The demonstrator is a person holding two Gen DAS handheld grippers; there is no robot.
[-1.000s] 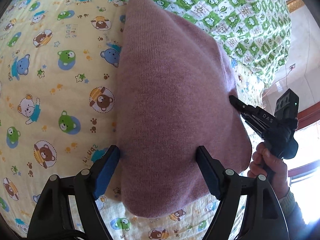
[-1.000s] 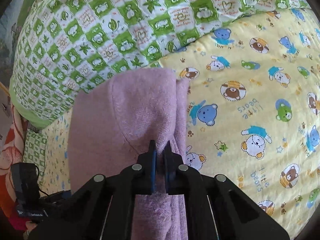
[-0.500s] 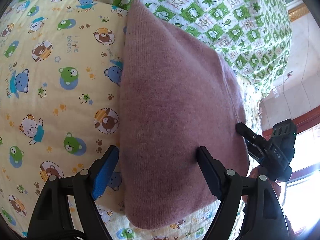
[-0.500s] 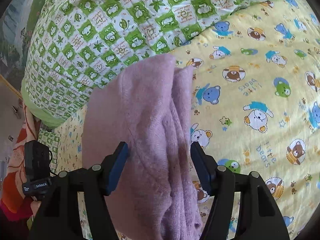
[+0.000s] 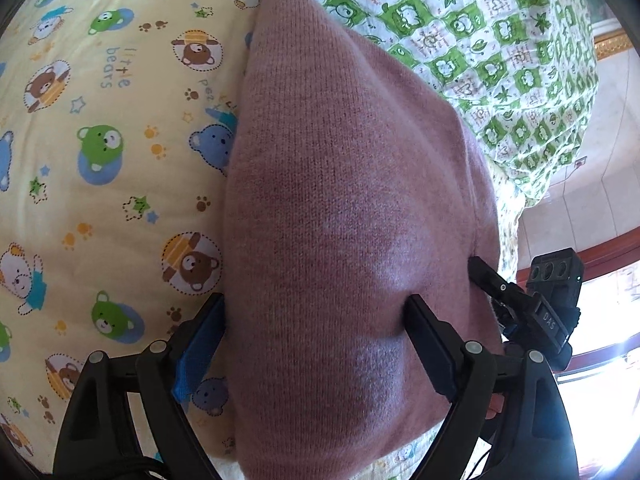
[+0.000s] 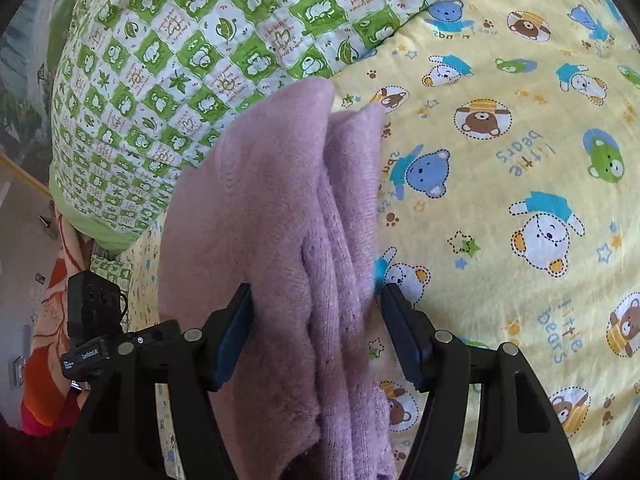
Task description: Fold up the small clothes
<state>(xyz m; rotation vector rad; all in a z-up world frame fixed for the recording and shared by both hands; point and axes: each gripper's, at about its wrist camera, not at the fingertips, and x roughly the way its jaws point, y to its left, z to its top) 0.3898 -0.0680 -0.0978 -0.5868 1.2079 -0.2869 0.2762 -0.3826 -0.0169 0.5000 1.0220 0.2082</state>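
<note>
A folded pink knitted garment (image 5: 340, 160) lies on the yellow bear-print sheet (image 5: 100, 160). My left gripper (image 5: 316, 300) straddles its near end; its jaws are opening, with the knit between them and the pads not pinching it. In the right wrist view the garment (image 6: 272, 200) shows stacked folded layers along its right side. My right gripper (image 6: 318, 292) stands open over those layers, with the fabric between its pads and not squeezed. One of the right gripper's fingers (image 5: 486, 276) touches the garment's right edge in the left wrist view.
A green-and-white checked quilt (image 5: 480, 40) lies bunched behind the garment and also fills the top left (image 6: 180, 60) of the right wrist view. The bed's edge drops off at the right (image 5: 512, 216), beside a tiled wall and a wooden window frame. The left gripper's black camera block (image 6: 94, 300) sits low left.
My right gripper was shut on the garment's folded edge and has let go, its jaws now wide. The left gripper has moved closer over the garment and spread a little wider.
</note>
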